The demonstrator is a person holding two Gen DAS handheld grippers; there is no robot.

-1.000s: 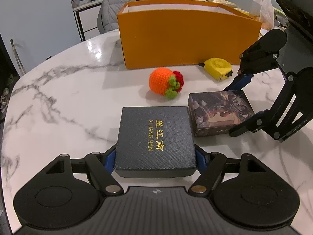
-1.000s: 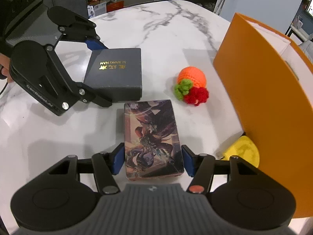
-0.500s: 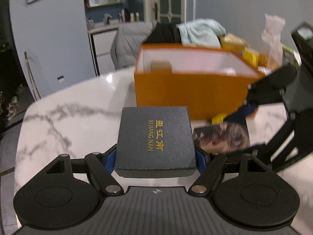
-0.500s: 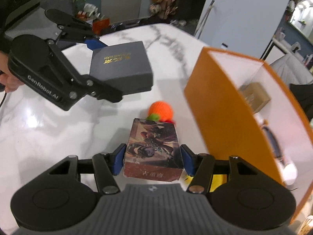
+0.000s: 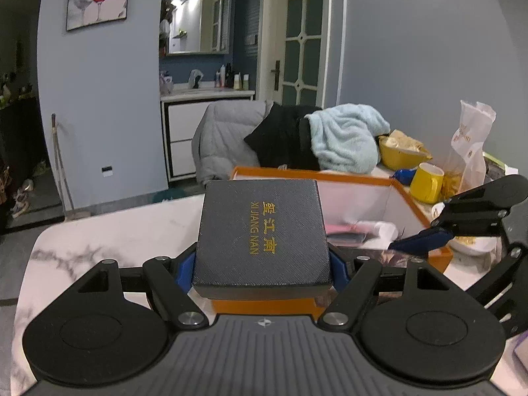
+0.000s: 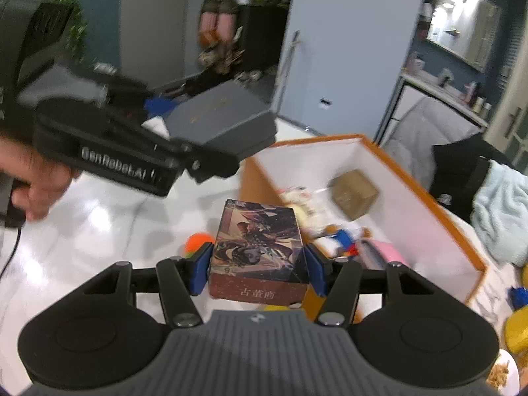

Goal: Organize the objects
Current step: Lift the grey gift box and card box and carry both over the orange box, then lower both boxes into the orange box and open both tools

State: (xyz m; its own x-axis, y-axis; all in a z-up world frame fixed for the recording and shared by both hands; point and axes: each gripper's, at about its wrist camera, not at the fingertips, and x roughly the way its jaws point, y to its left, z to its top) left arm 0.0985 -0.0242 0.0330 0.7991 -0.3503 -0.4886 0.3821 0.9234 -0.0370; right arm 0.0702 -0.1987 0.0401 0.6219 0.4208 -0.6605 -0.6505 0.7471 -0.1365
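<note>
My left gripper [image 5: 262, 269] is shut on a dark grey box with gold lettering [image 5: 262, 234] and holds it in the air at the near wall of the orange storage box [image 5: 409, 201]. My right gripper [image 6: 257, 265] is shut on a box with dark fantasy artwork [image 6: 257, 241], lifted beside the orange storage box [image 6: 425, 194]. The left gripper with the grey box [image 6: 221, 120] shows blurred at the upper left of the right wrist view. The orange crocheted ball [image 6: 198, 242] lies on the marble table [image 6: 82, 231] below.
The orange box holds a brown cube [image 6: 354, 193], a pink item [image 6: 386, 250] and small toys. A yellow mug [image 5: 427, 183], a yellow bowl [image 5: 401, 156] and a snack bag [image 5: 468, 145] stand behind it. Clothes [image 5: 343, 138] lie on a chair beyond.
Both grippers lifted their boxes off the table and carried them up to the orange box. The crocheted ball and tape measure stayed on the table.
</note>
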